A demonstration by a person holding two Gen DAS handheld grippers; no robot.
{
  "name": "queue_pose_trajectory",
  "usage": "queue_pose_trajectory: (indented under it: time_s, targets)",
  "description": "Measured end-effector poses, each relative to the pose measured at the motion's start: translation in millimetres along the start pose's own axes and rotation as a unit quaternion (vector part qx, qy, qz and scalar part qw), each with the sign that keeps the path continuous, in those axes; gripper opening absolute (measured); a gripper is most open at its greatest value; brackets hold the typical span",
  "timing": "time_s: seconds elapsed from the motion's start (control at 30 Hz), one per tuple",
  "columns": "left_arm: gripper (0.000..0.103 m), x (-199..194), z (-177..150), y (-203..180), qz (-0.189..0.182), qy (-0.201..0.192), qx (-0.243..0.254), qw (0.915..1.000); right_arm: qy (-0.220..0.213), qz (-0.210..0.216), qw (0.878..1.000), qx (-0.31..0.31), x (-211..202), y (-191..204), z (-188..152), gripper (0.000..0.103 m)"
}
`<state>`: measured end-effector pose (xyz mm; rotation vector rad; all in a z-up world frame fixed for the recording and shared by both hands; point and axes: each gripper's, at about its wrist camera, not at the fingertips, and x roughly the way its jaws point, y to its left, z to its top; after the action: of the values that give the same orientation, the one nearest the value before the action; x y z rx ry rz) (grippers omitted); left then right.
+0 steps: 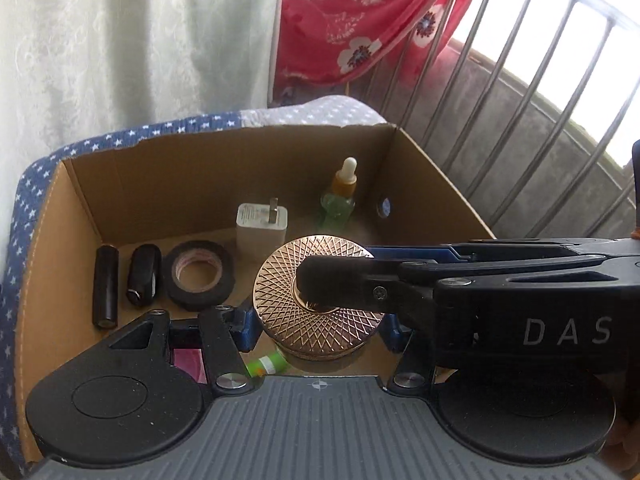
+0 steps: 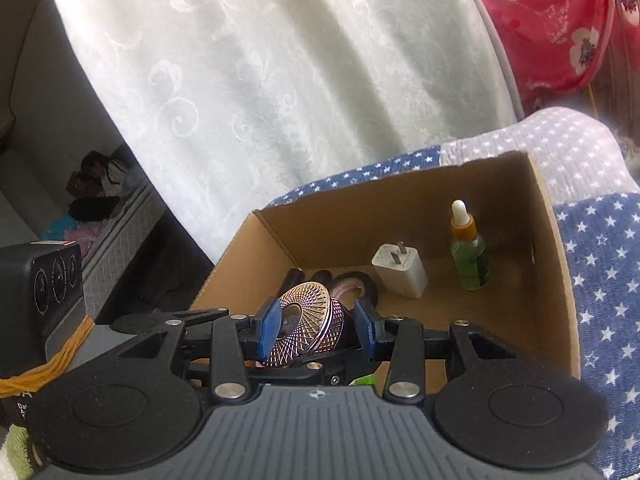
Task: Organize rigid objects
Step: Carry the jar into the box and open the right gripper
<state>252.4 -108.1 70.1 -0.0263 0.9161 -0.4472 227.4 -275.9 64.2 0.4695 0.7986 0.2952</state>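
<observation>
Rose-gold patterned jar [image 1: 316, 300] sits clamped between both our tools: our left hand-held gripper [image 1: 318, 324] grasps its sides, our right hand-held gripper [image 2: 316, 330] pinches top and bottom, above the cardboard box [image 1: 52, 248]. Beyond lie black tape [image 1: 200, 276], a white charger [image 1: 262, 228] and an upright dropper bottle [image 1: 339, 196].

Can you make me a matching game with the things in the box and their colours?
Things:
1. tape roll
2. charger plug
3. dropper bottle
4. round patterned jar

Colours:
A. white
B. shiny rose gold
C. black
D. green with a white tip

Pairs: 1-C, 2-A, 3-D, 4-B
</observation>
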Motion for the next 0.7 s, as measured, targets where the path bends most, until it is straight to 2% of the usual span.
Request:
queue_pose_trajectory:
  time_s: [0.3,0.5,0.7]
  targets:
    - [0.056,30.8,7.0,3.8,0.025,0.068,-0.024,0.9971,0.054,-0.003,0.999,0.002,30.5,-20.9,8.1,0.044]
    - [0.058,29.0,7.2,8.5,0.031,0.082,-0.031,0.9957,0.061,0.008,0.998,0.004,35.5,-26.3,9.7,0.043]
    - [0.061,21.5,5.0,6.4,0.028,0.062,-0.022,0.9975,0.047,0.011,0.999,-0.003,29.4,-24.1,9.6,0.044]
